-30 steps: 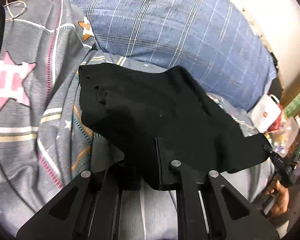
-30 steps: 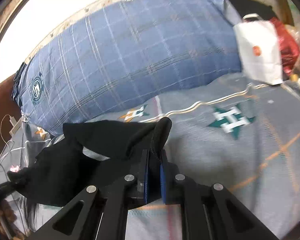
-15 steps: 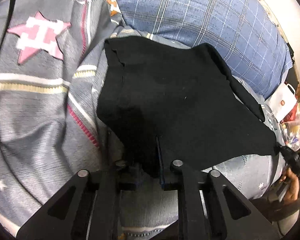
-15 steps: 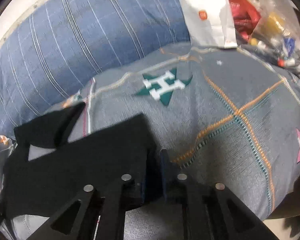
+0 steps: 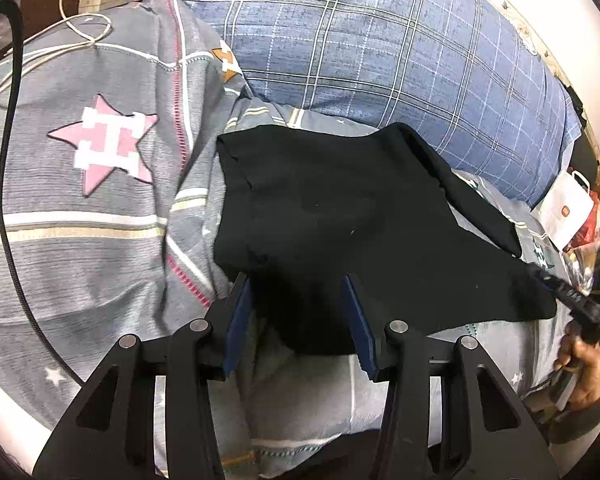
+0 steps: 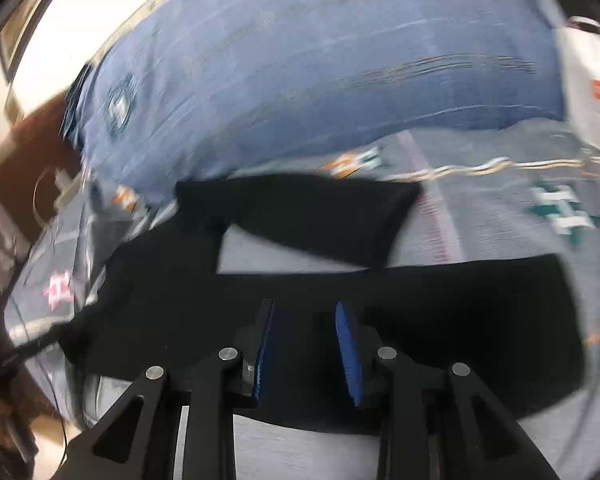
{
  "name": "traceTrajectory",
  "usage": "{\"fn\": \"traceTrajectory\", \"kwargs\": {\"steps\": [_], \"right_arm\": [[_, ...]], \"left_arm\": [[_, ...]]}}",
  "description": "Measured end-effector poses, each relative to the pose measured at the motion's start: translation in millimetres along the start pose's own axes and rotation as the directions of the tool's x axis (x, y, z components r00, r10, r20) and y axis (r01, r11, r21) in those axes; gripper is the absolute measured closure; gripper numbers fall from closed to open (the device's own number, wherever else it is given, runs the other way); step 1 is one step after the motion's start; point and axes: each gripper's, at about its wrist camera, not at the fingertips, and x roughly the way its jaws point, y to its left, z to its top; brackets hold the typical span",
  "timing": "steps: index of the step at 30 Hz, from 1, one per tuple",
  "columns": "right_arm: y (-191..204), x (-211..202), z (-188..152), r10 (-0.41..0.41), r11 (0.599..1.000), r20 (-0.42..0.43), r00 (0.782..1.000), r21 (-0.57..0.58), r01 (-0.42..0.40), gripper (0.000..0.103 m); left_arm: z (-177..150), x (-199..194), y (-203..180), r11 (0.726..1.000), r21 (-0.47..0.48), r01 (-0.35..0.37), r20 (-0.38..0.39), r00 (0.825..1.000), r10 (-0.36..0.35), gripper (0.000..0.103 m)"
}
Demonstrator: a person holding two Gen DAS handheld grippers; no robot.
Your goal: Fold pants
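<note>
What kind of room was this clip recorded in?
Most likely a bedroom, with the work done on a bed. The black pants lie on a grey quilt with star patches, a large blue plaid pillow sits behind them, and a white charger cable trails at the edge.

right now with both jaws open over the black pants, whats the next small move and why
Probably draw both grippers back, then regrasp. The left gripper and right gripper have open jaws, and the black fabric pants lie spread on the grey patterned bedspread, one leg angled apart from the other and needing folding over.
</note>
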Motion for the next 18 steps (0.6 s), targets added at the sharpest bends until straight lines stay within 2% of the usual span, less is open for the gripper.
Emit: {"fn": "traceTrajectory", "kwargs": {"steps": [2,4,5,6,8,11,14,18], "right_arm": [[16,17,-2,0.011,0.999,-0.034,0.999,-0.050,-0.012,0.074],[23,31,-2,0.018,0.997,-0.063,0.998,-0.072,-0.022,0.074],[27,39,-3,0.026,0.996,-0.080,0.996,-0.084,-0.033,0.074],[30,45,-4,0.029,0.995,-0.093,0.995,-0.094,-0.038,0.074],[35,56,-6,0.012,0.991,-0.089,0.996,-0.133,-0.024,0.072],[39,58,-6,0.006,0.988,-0.084,0.996,-0.156,-0.019,0.067],[37,55,-3,0.009,0.988,-0.095,0.995,-0.150,-0.023,0.067],[39,49,11,0.014,0.989,-0.065,0.998,-0.149,-0.023,0.067]], "left_arm": [[0,5,-4,1.000,0.002,-0.004,-0.004,1.000,0.004,0.057],[-1,9,-8,1.000,0.012,-0.006,-0.001,1.000,0.006,0.048],[-1,11,-9,1.000,0.016,0.001,0.004,1.000,-0.002,0.037],[-3,14,-8,1.000,0.018,0.011,0.003,1.000,-0.011,0.033],[-5,27,-5,1.000,0.017,-0.004,-0.023,1.000,0.004,0.033],[-13,51,9,0.998,0.004,-0.068,-0.110,0.992,0.068,0.033],[-15,45,12,0.995,0.034,-0.089,-0.095,0.991,0.092,0.033],[-8,22,11,0.998,0.040,-0.046,-0.086,0.995,0.049,0.033]]}}
